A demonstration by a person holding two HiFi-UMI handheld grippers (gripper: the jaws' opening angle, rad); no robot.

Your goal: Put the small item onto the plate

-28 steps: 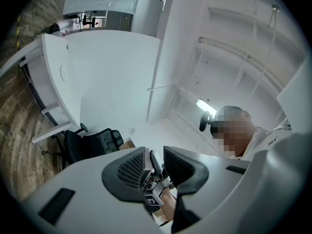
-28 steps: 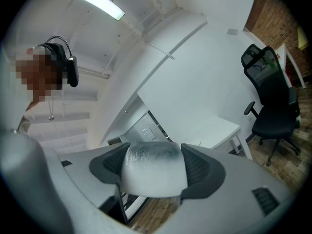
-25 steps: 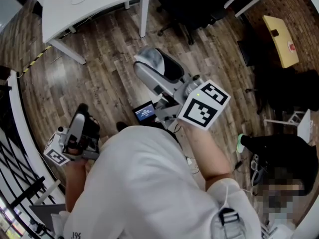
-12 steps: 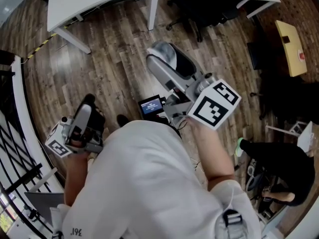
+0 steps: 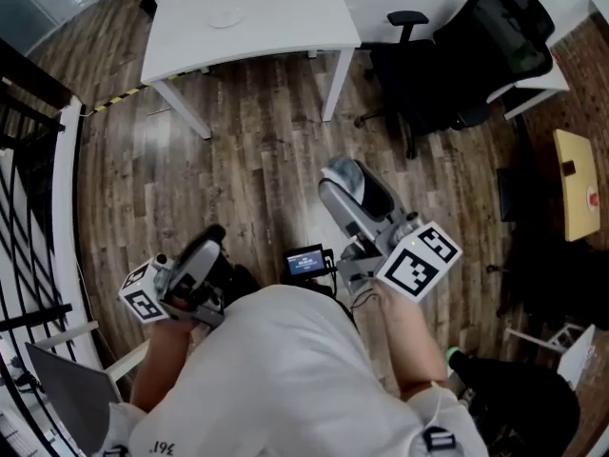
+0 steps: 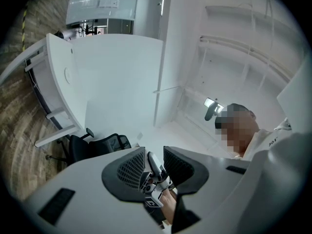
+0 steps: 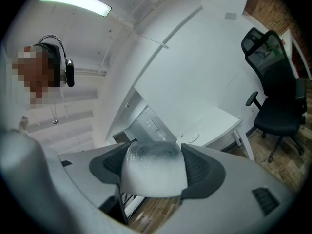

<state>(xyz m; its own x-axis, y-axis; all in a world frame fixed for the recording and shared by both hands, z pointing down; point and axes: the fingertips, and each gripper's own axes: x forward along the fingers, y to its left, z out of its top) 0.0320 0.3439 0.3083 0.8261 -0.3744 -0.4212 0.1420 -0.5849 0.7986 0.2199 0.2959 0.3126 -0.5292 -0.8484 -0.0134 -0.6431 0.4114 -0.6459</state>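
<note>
- The head view alone shows both grippers at once. They are held over the wooden floor (image 5: 257,150), well apart from the white tabletop (image 5: 285,8) and on the person's side of it.
- Only the right gripper view looks between that gripper's jaws. The small white-grey item (image 7: 153,172), rounded and smudged grey on top, fills the gap there.
- In the head view the same item (image 5: 354,179) is a pale lump at the tip of the right gripper (image 5: 347,187), far short of the tabletop.
- A round plate (image 5: 226,17) lies flat on the tabletop, and nothing shows on it. It appears again in the right gripper view (image 7: 193,137).
- A black office chair (image 5: 476,55) stands just beside the tabletop's right end. A black railing (image 5: 29,160) runs off to the tabletop's left.
- The right gripper (image 7: 153,160) has its jaws clenched on the item from both sides.
- The left gripper (image 6: 155,156) has its jaws a narrow way apart and grips nothing. Through the gap the other gripper shows at a distance.
- In the head view the left gripper (image 5: 207,248) points towards the tabletop.
</note>
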